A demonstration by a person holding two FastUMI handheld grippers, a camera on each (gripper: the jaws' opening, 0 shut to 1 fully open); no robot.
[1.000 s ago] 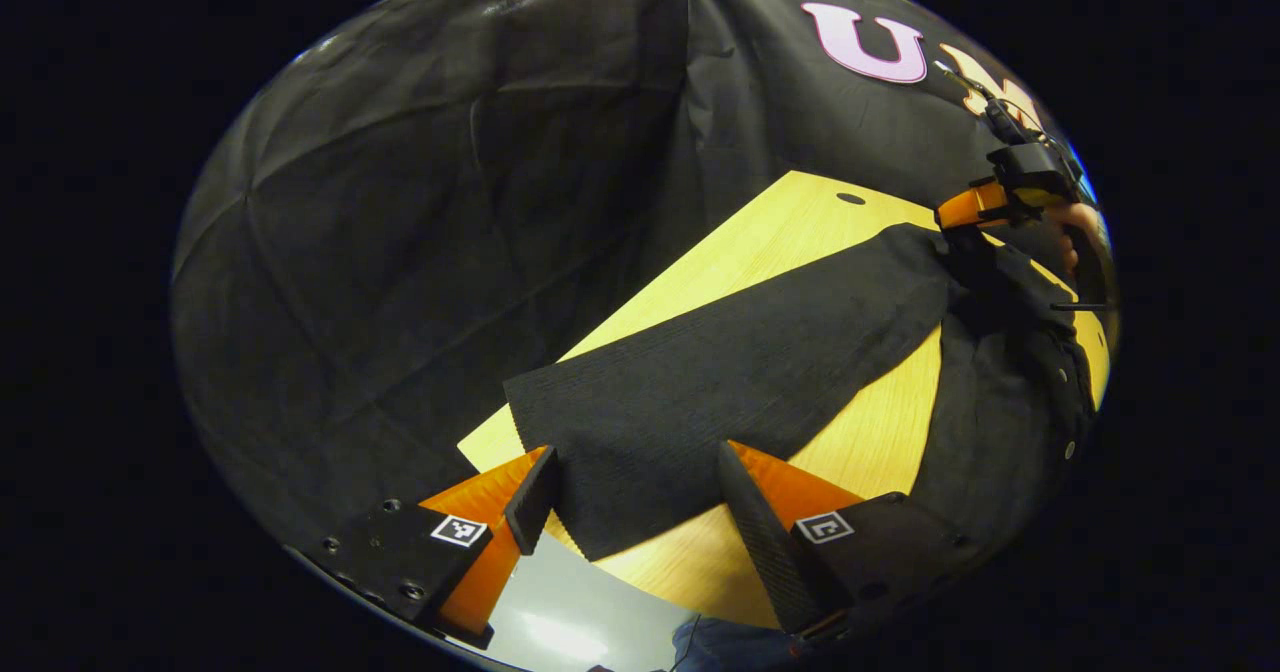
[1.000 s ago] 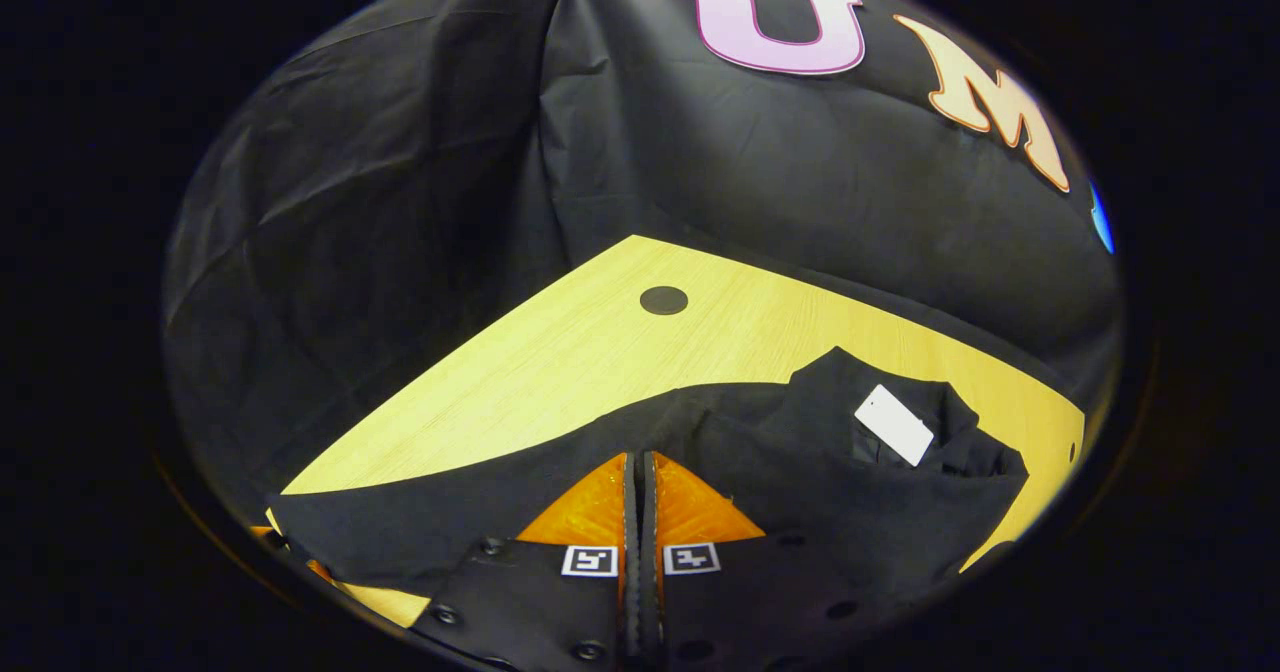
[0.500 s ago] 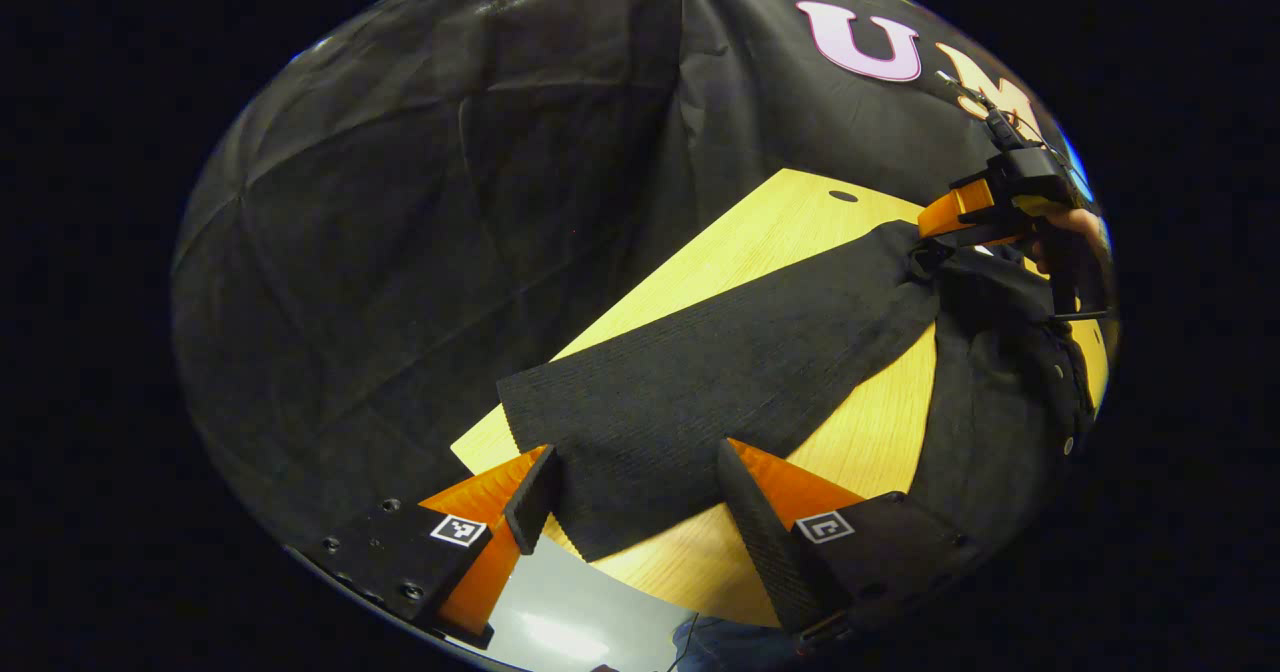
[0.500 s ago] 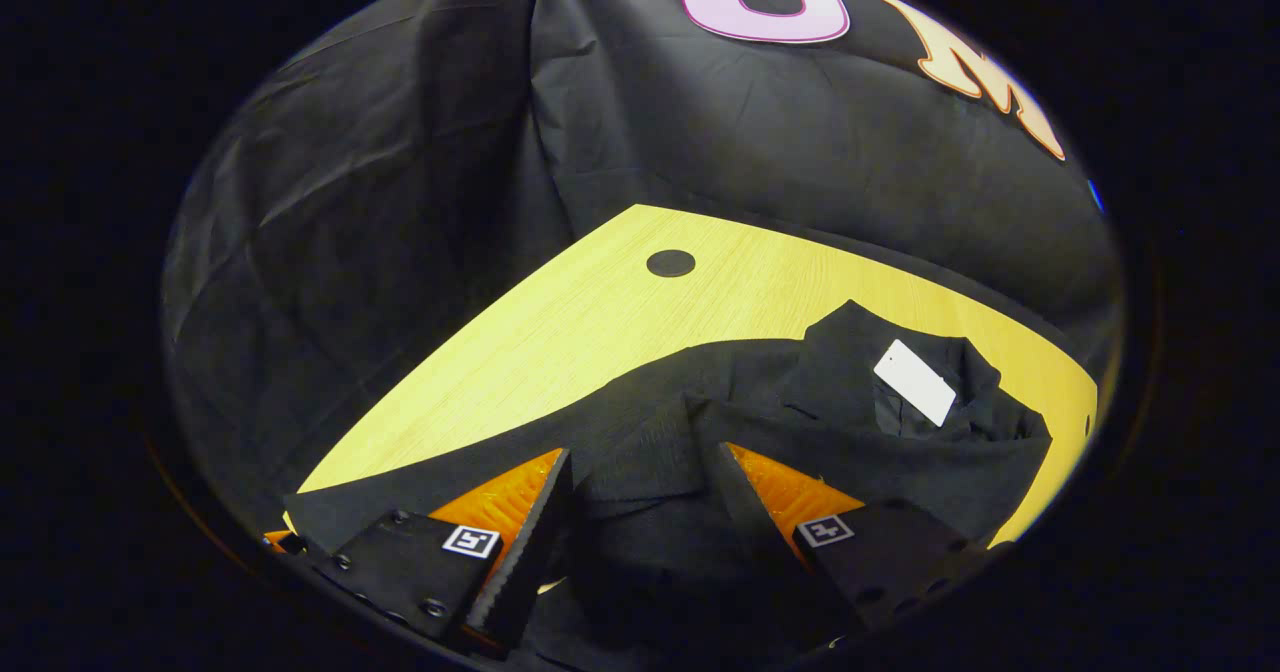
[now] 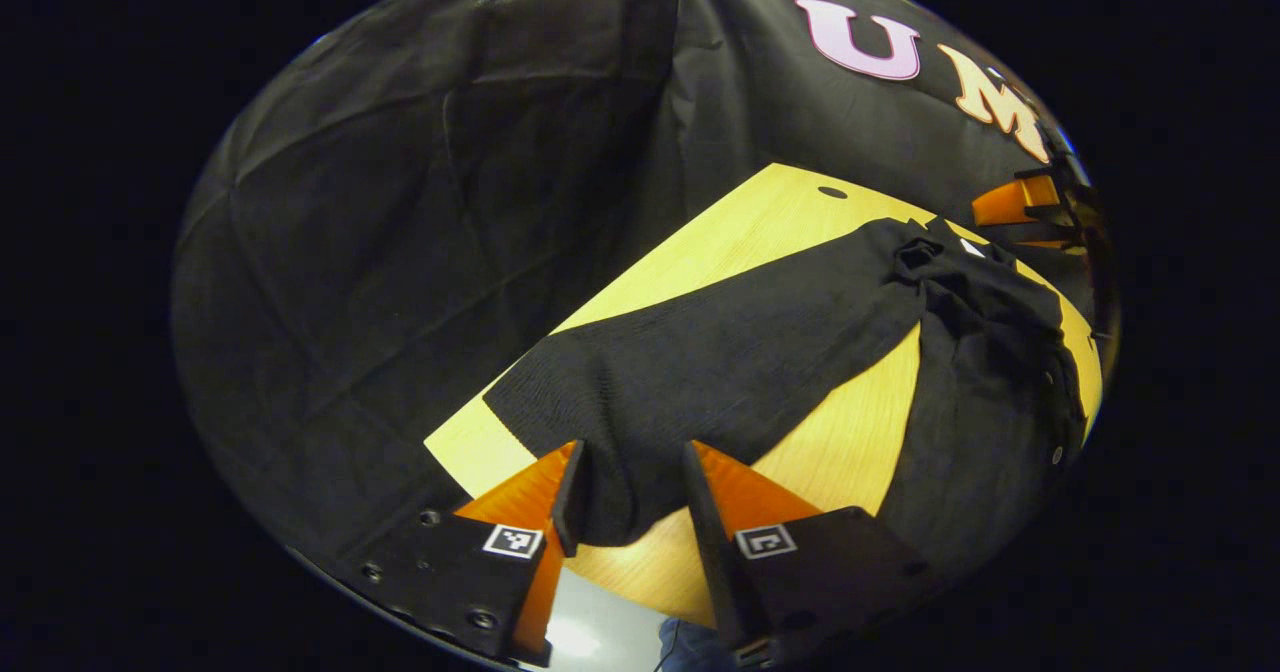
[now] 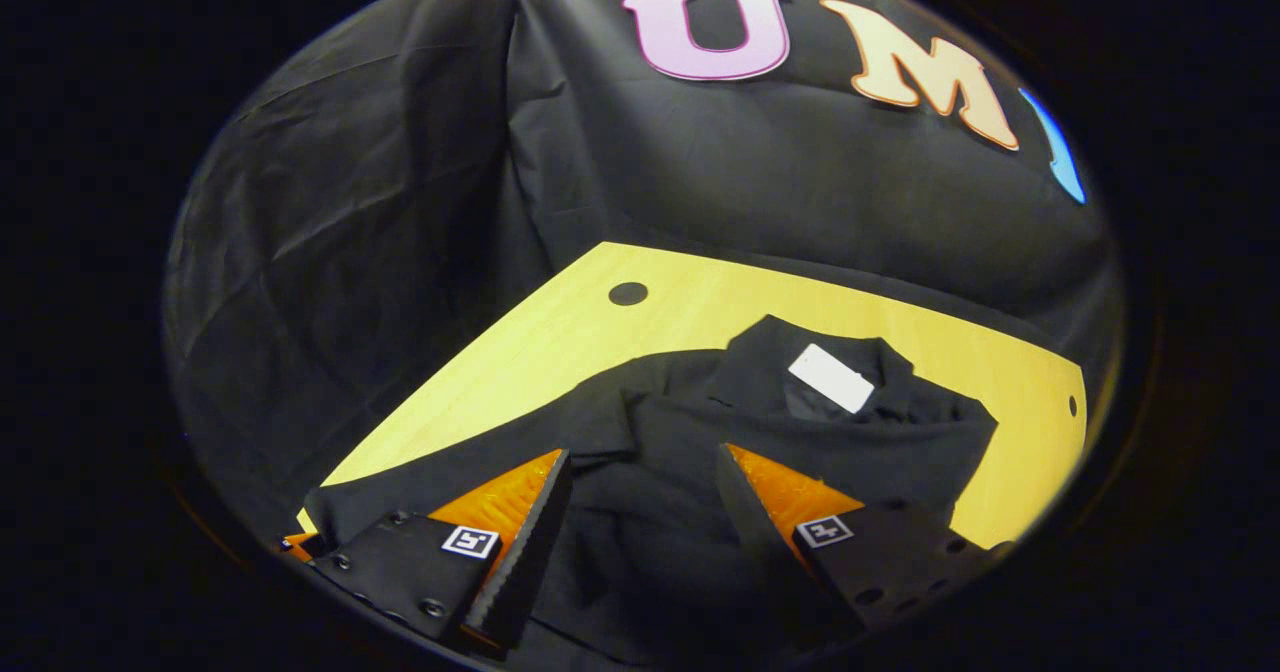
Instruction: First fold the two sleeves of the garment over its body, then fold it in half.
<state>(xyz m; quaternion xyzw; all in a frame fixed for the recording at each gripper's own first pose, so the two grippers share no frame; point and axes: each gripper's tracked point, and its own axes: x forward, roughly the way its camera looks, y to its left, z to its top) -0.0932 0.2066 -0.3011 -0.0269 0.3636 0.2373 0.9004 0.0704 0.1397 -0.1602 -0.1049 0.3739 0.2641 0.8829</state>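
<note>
A black knit garment (image 5: pixel 1000 372) lies on the yellow wooden table (image 5: pixel 770 222). One long sleeve (image 5: pixel 720 352) stretches from the shoulder toward my left gripper (image 5: pixel 632 492). Its fingers have closed in on the sleeve's cuff, which is bunched between them. In the right gripper view, my right gripper (image 6: pixel 640 497) stands open just above the garment's body (image 6: pixel 860 452), below the collar with its white label (image 6: pixel 830 377); nothing is held between its fingers. The same sleeve (image 6: pixel 480 452) runs off to the lower left there. The right gripper (image 5: pixel 1015 202) also shows far off, behind the collar.
Black cloth walls close in the table on the far sides. A round dark hole (image 6: pixel 628 293) marks the table's far corner, with bare wood (image 6: pixel 560 352) between it and the garment. The table's near edge (image 5: pixel 640 592) runs just under my left gripper.
My right gripper opened, let go of the shoulder cloth and drew back from it. The left gripper's fingers closed inward and gathered the sleeve cuff between them.
</note>
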